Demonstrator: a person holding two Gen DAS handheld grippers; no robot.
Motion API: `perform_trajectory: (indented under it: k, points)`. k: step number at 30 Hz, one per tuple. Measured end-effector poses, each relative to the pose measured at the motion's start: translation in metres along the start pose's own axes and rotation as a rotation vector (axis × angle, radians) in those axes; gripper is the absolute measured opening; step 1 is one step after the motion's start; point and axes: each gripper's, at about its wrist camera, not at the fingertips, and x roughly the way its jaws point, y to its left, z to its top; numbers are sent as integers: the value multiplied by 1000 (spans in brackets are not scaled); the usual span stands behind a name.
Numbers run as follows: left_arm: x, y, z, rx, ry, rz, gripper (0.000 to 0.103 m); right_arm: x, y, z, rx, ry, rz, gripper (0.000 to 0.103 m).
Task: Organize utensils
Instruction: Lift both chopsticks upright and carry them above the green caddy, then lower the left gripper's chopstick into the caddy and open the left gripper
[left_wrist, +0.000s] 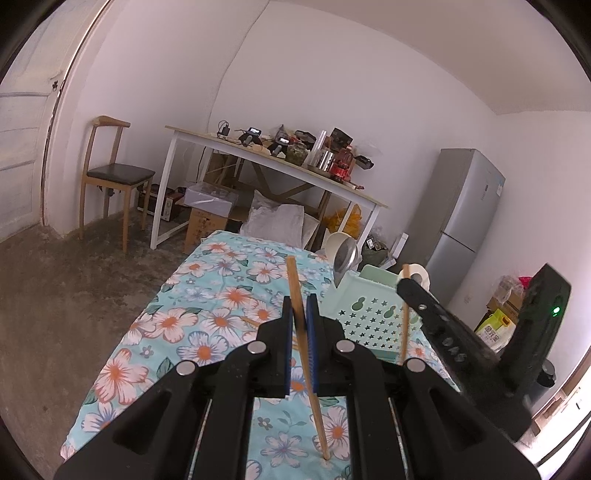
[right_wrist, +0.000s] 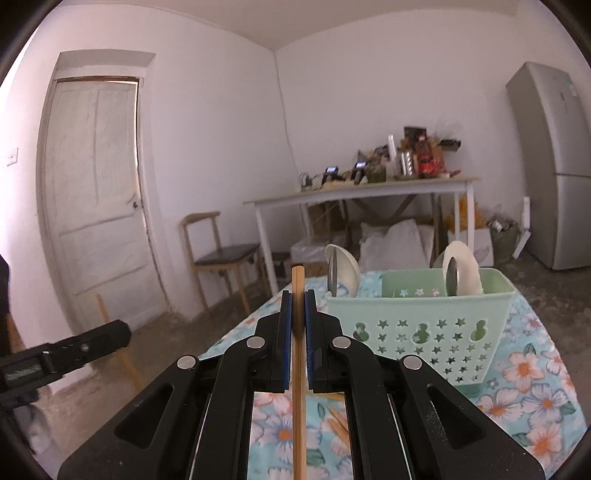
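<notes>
Each gripper's jaws clamp a chopstick: left gripper (left_wrist: 300, 314), right gripper (right_wrist: 297, 310). Next, I judge, carry both over the caddy (right_wrist: 417, 317) and drop them in upright.

Upright wooden chopsticks (left_wrist: 308, 354), green basket (right_wrist: 417, 328)

Both grippers – left gripper (left_wrist: 300, 306), right gripper (right_wrist: 297, 302) – matte blk plastic w/ blue pads, round silver pivot pins.

Legible text: none. Yellow-green package (left_wrist: 493, 328) on the floor at right: printed characters, too blurred to read. Cardboard box (left_wrist: 205, 225) under the white table: dark markings, unreadable. Refrigerator (left_wrist: 465, 210): small blue label on the door, text not resolvable.
</notes>
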Motion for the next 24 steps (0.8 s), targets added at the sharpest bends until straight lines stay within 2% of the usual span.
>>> perform_trajectory:
  k: [6, 12, 19, 24]
  points:
    - [-5, -9, 11, 17, -20, -38, 5, -21, -24, 18, 77, 79, 54, 5]
    - [-9, -25, 27, 52, -46, -85, 5, -38, -48, 22, 155, 133, 56, 5]
    - [0, -60, 72, 102, -92, -179, 5, -61, -75, 31, 239, 85, 56, 5]
    - [8, -96, 128, 142, -208, -256, 5, -75, -90, 41, 287, 29, 68, 5]
